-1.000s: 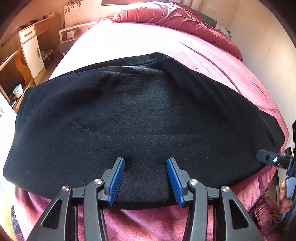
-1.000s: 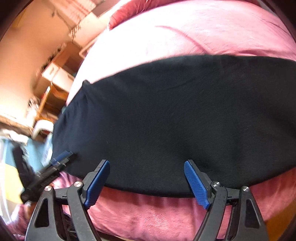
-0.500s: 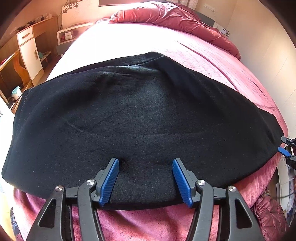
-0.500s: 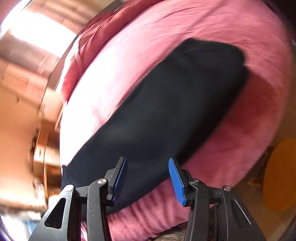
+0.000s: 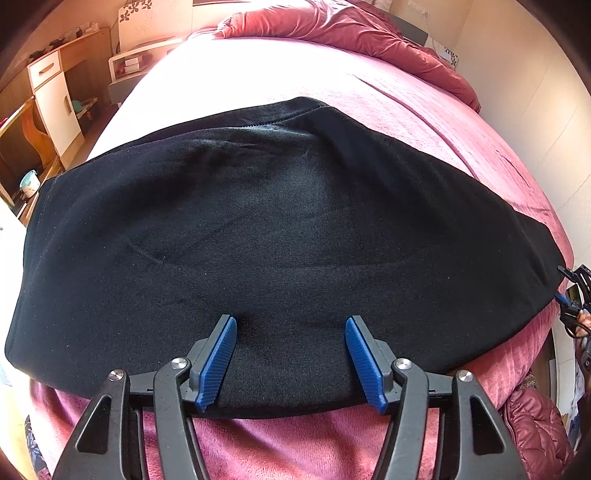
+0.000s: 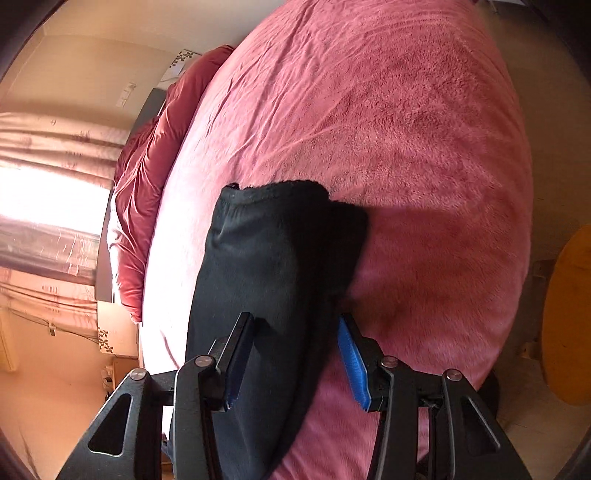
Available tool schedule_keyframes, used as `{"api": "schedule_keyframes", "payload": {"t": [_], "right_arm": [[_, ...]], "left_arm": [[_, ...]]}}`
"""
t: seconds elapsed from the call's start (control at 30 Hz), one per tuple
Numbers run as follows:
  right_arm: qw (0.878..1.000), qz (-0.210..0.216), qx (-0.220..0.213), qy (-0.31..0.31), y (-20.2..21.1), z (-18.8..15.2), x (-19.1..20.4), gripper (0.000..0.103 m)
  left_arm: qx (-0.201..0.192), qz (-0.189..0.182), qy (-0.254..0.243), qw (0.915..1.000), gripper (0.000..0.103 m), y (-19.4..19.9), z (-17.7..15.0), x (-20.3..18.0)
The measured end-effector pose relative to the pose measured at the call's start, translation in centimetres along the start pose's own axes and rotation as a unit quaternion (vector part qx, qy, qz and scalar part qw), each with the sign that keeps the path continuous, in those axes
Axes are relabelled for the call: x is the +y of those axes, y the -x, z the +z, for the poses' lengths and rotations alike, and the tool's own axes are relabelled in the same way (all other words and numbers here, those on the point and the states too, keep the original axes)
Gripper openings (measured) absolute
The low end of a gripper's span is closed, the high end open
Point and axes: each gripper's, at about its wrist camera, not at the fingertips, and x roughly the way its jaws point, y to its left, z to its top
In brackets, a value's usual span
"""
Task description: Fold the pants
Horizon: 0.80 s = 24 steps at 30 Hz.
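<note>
Black pants (image 5: 280,236) lie flat across a pink bed (image 5: 424,110), running left to right. My left gripper (image 5: 291,356) is open, its blue pads straddling the pants' near edge at the middle. My right gripper (image 6: 291,358) is open at the pants' right end (image 6: 273,258), with the cloth lying between its two pads; it also shows at the far right edge of the left wrist view (image 5: 574,295).
A red duvet (image 5: 351,29) is bunched at the head of the bed. Wooden cabinets and a desk (image 5: 48,96) stand left of the bed. A yellow round object (image 6: 569,317) sits on the floor right of the bed. Curtains (image 6: 48,177) hang by the window.
My right gripper has swung from the pants' near edge round to their right end and now points along the leg. My left gripper has opened a little wider in place.
</note>
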Motion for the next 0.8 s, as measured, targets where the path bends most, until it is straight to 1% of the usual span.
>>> {"api": "schedule_keyframes", "payload": {"t": [0.1, 0.2, 0.23, 0.27, 0.33, 0.4, 0.5, 0.57, 0.63, 0.7, 0.8], "right_arm": [[1.000, 0.002, -0.007, -0.008, -1.2, 0.7, 0.3, 0.043], [1.000, -0.010, -0.010, 0.003, -2.0, 1.4, 1.2, 0.030], [1.000, -0.017, -0.009, 0.013, -2.1, 1.6, 1.8, 0.023], [0.999, -0.022, -0.011, 0.026, -1.9, 1.6, 2.6, 0.019], [0.998, -0.021, -0.020, 0.064, -1.6, 1.5, 5.0, 0.016], [0.994, -0.006, -0.024, 0.111, -0.9, 1.1, 7.8, 0.015], [0.984, 0.015, -0.015, 0.175, 0.0, -0.3, 12.1, 0.015], [0.976, 0.029, -0.006, 0.216, 0.2, -1.6, 14.9, 0.015], [0.966, 0.037, 0.006, 0.254, 0.2, -3.4, 17.5, 0.015], [0.957, 0.049, 0.020, 0.285, 0.1, -5.4, 19.6, 0.015], [0.941, 0.056, 0.044, 0.330, -0.8, -8.4, 22.4, 0.015]], "left_arm": [[0.004, -0.001, 0.002, 1.0000, 0.062, 0.1, 0.4, -0.1], [0.005, 0.000, 0.006, 1.0000, 0.062, 0.0, 1.2, 0.0], [0.003, 0.001, 0.009, 1.0000, 0.061, 0.3, 1.3, 0.1], [0.001, 0.002, 0.012, 0.9999, 0.059, 0.5, 1.5, 0.1], [-0.005, 0.004, 0.018, 0.9998, 0.058, 0.9, 1.9, 0.4], [-0.013, 0.016, 0.022, 0.9995, 0.058, 1.3, 2.4, 0.7], [-0.019, 0.032, 0.034, 0.9988, 0.058, 1.7, 3.2, 1.2], [-0.022, 0.044, 0.040, 0.9980, 0.058, 2.0, 3.7, 1.6], [-0.030, 0.044, 0.045, 0.9976, 0.058, 2.6, 4.0, 1.8], [-0.037, 0.043, 0.044, 0.9974, 0.058, 3.1, 4.3, 1.9], [-0.048, 0.045, 0.041, 0.9970, 0.058, 4.0, 4.1, 1.8]]}}
